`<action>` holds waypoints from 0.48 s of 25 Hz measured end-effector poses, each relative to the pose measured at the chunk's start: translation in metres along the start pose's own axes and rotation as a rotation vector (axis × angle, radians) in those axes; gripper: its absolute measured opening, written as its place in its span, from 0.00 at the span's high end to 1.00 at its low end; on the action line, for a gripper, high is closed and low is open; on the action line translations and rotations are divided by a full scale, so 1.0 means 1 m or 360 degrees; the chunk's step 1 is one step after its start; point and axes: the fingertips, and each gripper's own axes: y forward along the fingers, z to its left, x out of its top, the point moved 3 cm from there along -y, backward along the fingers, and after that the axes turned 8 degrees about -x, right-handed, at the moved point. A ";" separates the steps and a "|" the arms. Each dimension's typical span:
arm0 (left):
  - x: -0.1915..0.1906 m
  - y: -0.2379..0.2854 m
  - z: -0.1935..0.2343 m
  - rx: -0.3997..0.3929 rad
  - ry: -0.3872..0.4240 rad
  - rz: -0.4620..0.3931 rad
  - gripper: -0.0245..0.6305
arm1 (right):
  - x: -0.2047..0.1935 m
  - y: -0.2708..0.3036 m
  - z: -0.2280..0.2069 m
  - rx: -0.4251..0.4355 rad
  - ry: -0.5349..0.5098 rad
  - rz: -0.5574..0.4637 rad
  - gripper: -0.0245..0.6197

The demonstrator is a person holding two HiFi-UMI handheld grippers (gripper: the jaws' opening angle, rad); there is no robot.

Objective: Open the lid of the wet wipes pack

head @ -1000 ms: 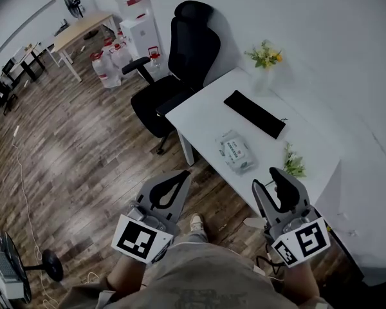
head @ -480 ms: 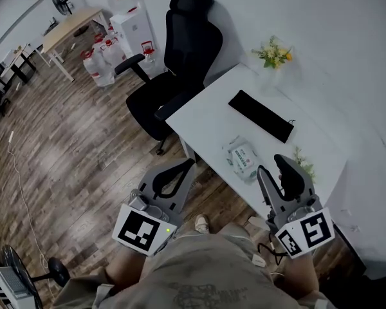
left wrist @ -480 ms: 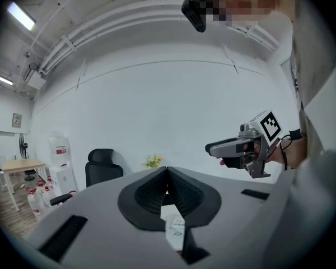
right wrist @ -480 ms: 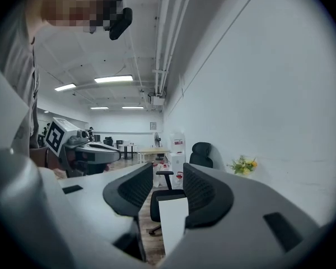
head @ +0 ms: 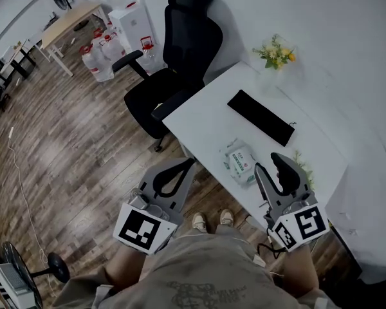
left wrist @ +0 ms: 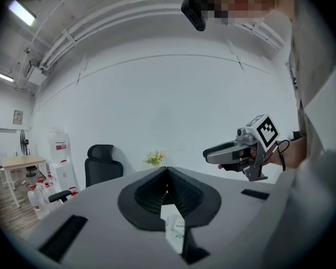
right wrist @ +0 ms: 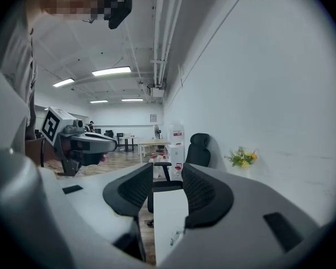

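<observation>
The wet wipes pack [head: 238,161], white with green print, lies flat near the front edge of the white table [head: 202,118], its lid down. My left gripper [head: 192,162] hangs over the floor just left of the table edge, jaws shut with the tips touching and nothing between them. My right gripper [head: 268,163] is open and empty, close to the pack's right end and apart from it. In the left gripper view, the left gripper [left wrist: 167,170] points at the pack [left wrist: 176,228], seen through the slot below the tips. In the right gripper view, the right gripper [right wrist: 167,170] shows a clear gap.
A black keyboard [head: 260,117] lies behind the pack. Yellow flowers [head: 278,55] stand at the table's far corner and a small green plant [head: 300,163] right of the pack. A black office chair [head: 180,50] stands at the table's left end. Water bottles [head: 96,60] stand further back.
The person has stepped closer to the table, carrying both grippers forward. The pack now lies nearer the right gripper's tips. Neither gripper's jaws have changed.
</observation>
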 end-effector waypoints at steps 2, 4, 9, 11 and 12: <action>-0.004 0.009 0.002 0.0009 -0.0014 0.0016 0.94 | -0.005 0.007 -0.006 0.0005 -0.0009 0.0030 0.68; -0.009 0.021 0.005 0.0007 -0.0039 0.0034 0.94 | -0.012 0.017 -0.015 0.0005 -0.0025 0.0067 0.68; -0.030 0.061 0.012 -0.0026 -0.0057 0.0103 0.94 | -0.045 0.047 -0.033 -0.0026 0.0007 0.0195 0.67; -0.045 0.078 0.015 -0.0049 -0.0049 0.0146 0.94 | -0.062 0.060 -0.039 -0.0039 0.0033 0.0257 0.66; -0.054 0.086 0.018 -0.0055 -0.0046 0.0172 0.94 | -0.071 0.065 -0.040 -0.0041 0.0040 0.0290 0.66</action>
